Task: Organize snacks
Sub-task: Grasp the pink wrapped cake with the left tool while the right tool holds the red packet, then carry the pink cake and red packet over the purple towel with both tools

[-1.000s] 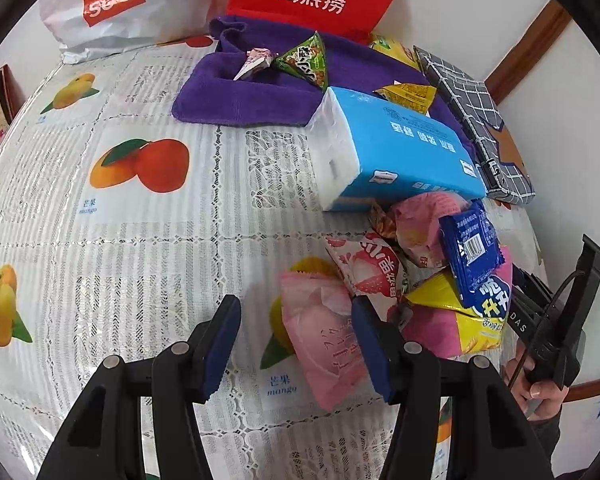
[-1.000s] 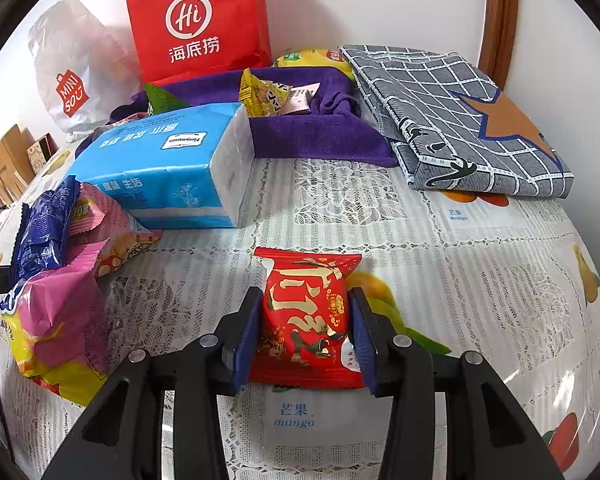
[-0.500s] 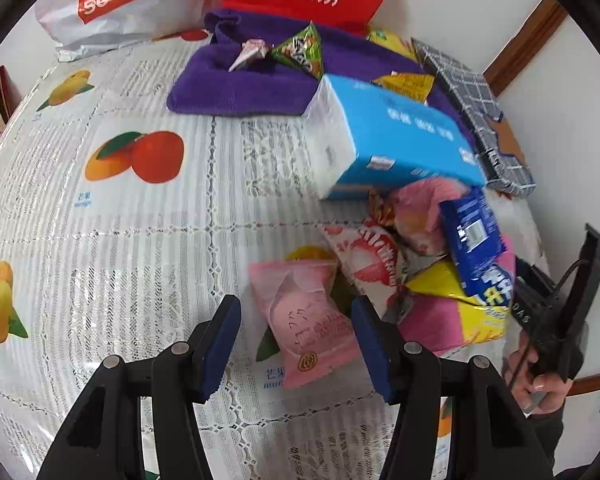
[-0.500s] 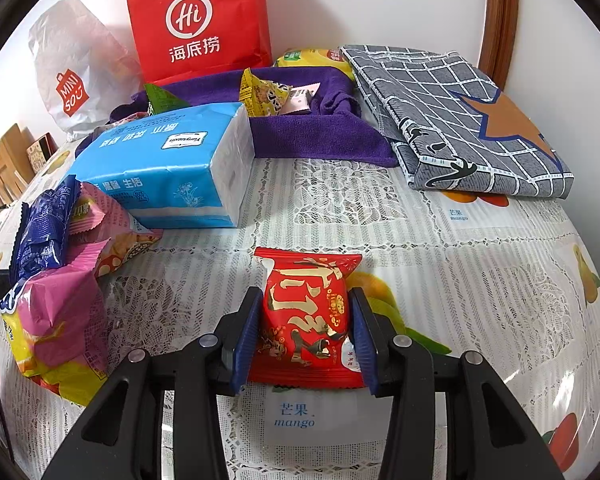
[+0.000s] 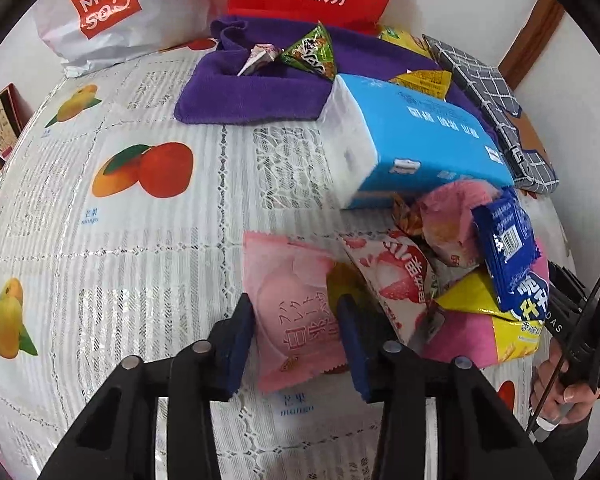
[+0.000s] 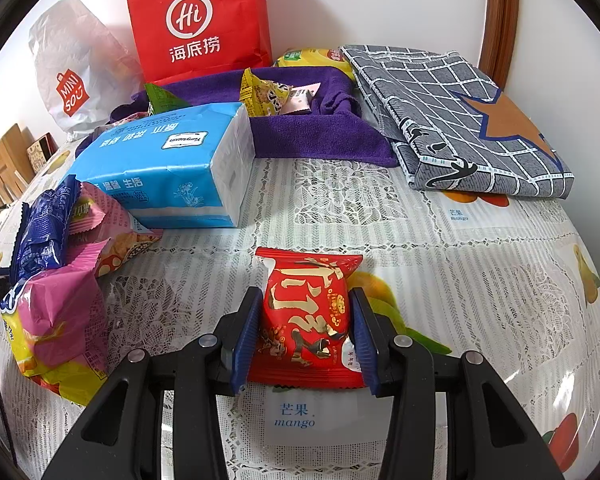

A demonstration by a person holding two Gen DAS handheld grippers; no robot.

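My left gripper (image 5: 296, 336) has its jaws around a pale pink snack packet (image 5: 296, 300) that lies flat on the tablecloth; the pads touch or nearly touch its sides. To its right lies a heap of snack bags (image 5: 472, 276), with a strawberry packet (image 5: 396, 276) and a dark blue packet (image 5: 504, 248) on top. My right gripper (image 6: 304, 340) is shut on a red snack packet (image 6: 306, 320) that rests on the tablecloth. The heap of snack bags (image 6: 56, 280) also shows at the left of the right wrist view.
A blue tissue pack (image 5: 412, 140) lies behind the heap. A purple towel (image 5: 256, 92) at the back holds small triangular snacks (image 5: 312, 54). Behind stand a red paper bag (image 6: 200, 20) and a white bag (image 6: 72, 76). A folded grey checked cloth (image 6: 452, 116) lies far right.
My left gripper has moved forward over the pale pink packet and its jaws have narrowed around it. My right gripper has stayed still, shut on the red packet.
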